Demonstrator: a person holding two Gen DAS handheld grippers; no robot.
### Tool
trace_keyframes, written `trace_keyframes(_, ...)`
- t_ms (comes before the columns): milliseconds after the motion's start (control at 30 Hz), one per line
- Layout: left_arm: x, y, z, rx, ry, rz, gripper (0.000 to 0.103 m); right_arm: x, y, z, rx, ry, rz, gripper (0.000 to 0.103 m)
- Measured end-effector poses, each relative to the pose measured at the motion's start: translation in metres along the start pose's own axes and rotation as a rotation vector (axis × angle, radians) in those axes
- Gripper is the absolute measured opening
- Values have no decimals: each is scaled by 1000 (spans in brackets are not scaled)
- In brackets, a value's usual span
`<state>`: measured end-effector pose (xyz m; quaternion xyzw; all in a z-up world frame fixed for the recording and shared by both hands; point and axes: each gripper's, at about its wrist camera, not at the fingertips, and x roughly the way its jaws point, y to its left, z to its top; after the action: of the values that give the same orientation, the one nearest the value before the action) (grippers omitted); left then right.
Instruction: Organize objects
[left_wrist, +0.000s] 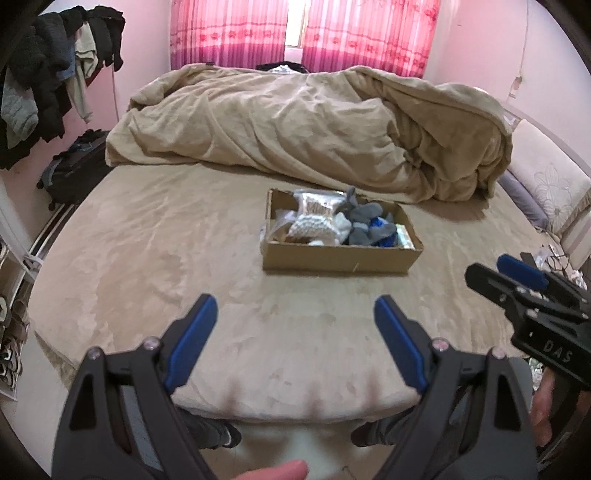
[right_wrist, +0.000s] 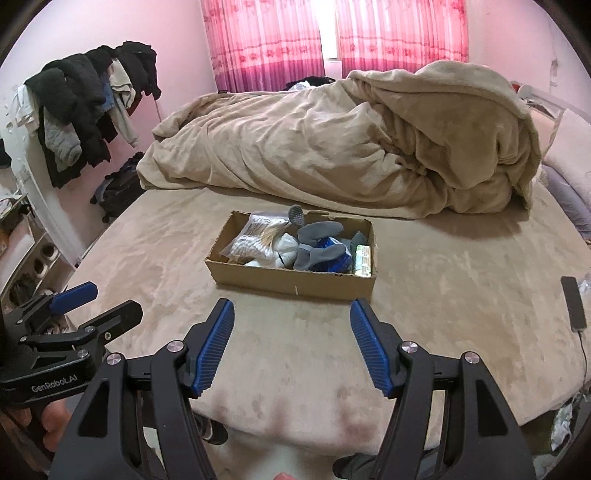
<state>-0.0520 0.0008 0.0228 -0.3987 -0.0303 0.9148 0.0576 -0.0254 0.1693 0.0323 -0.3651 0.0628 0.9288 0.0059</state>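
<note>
A shallow, rectangular cardboard box (left_wrist: 338, 258) with raw, slightly ragged edges sits open near the middle of the bed (left_wrist: 147, 258), on a tan, velvety sheet that shows brushed streaks in its nap. The box is packed: a clear plastic bag of cotton swabs (right_wrist: 255, 236) lies at its left end, soft grey knitted socks (right_wrist: 317, 247) are heaped in the middle over something shiny and blue (right_wrist: 334, 260), a white fabric piece (right_wrist: 286, 251) lies between bag and socks, and a pale green packet (right_wrist: 364, 260) stands against the right wall. Behind the box a thick, plush beige duvet (left_wrist: 314, 129) is bunched into a long rumpled roll across the bed. In front of the box, well apart from it, both tools hover over the bare sheet: the left gripper (left_wrist: 295, 341) and the right gripper (right_wrist: 291, 341) each have their black arms and ribbed blue pads spread wide with nothing between them. Pink curtains (left_wrist: 240, 33) hang beyond, and dark clothes (right_wrist: 81, 99) drape on a rack at the left.
</note>
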Motion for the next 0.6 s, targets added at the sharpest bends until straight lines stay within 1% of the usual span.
trace_keyframes(200, -7, -6, -11, 8, 10, 0, 88, -11, 0, -10, 17, 0, -3, 69)
trace_keyframes(600, -11, -12, -12, 21, 3, 9, 88, -17, -6, -15, 41, -5, 7, 69)
